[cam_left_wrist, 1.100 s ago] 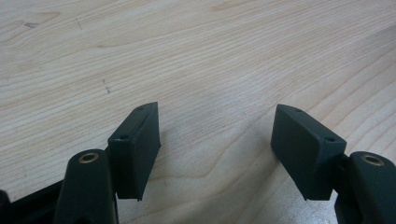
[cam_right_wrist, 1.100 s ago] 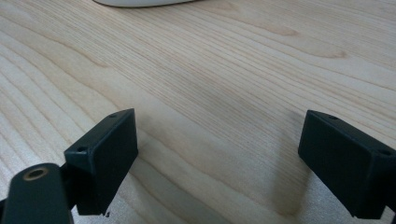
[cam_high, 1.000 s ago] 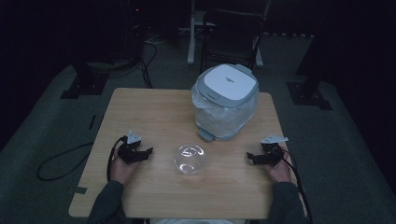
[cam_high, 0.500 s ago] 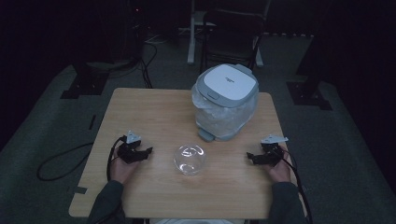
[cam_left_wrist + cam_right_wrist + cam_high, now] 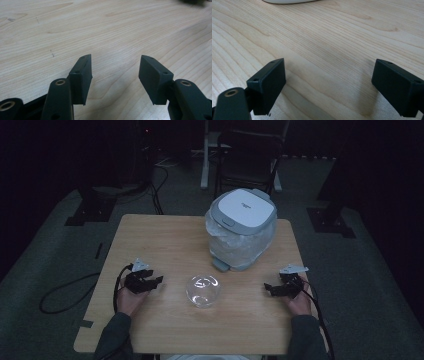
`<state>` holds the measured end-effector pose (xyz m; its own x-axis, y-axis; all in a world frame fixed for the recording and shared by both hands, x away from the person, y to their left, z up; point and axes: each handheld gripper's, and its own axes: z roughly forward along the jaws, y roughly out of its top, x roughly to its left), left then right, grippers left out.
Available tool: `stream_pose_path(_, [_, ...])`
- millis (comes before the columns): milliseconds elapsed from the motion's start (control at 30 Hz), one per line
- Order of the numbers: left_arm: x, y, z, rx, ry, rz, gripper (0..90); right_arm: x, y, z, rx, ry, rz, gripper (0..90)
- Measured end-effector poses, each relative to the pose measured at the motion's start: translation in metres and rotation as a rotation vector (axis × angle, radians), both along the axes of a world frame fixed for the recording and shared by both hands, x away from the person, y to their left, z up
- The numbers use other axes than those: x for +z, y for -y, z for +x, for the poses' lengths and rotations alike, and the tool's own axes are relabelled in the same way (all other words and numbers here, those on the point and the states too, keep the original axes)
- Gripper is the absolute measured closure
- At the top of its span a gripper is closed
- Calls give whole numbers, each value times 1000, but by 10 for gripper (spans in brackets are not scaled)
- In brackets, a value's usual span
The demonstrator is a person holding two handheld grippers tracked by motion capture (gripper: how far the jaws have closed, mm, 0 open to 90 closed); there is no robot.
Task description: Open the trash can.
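Fingers (image 5: 82,75) of left gripper (image 5: 150,282) just narrowing, nothing between; right gripper (image 5: 272,289) spread, empty. Glass bowl (image 5: 203,290) at bench (image 5: 165,235) centre, cooker (image 5: 242,229) at one o'clock. Likely pre-reach; next, close in on bowl.

The high view looks forward and down from afar; both gripper views skim close over the same wooden table (image 5: 165,240).

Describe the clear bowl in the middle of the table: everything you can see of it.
The clear bowl looks like glass or clear plastic, rounded, with light glinting off its rim. It stands upright, mouth up, on the wooden table near the front edge, just in front of the white appliance but apart from it. It looks empty. It sits between the left gripper and the right gripper; neither touches it.
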<state>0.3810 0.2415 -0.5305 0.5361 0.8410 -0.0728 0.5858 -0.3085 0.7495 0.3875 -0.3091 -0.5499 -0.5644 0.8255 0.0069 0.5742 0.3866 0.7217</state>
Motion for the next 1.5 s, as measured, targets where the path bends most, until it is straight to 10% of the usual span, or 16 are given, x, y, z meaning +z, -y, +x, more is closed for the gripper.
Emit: stream_pose_path(1500, [66, 4, 24, -72, 63, -40, 448, 0, 0, 0, 2, 1, -1, 112])
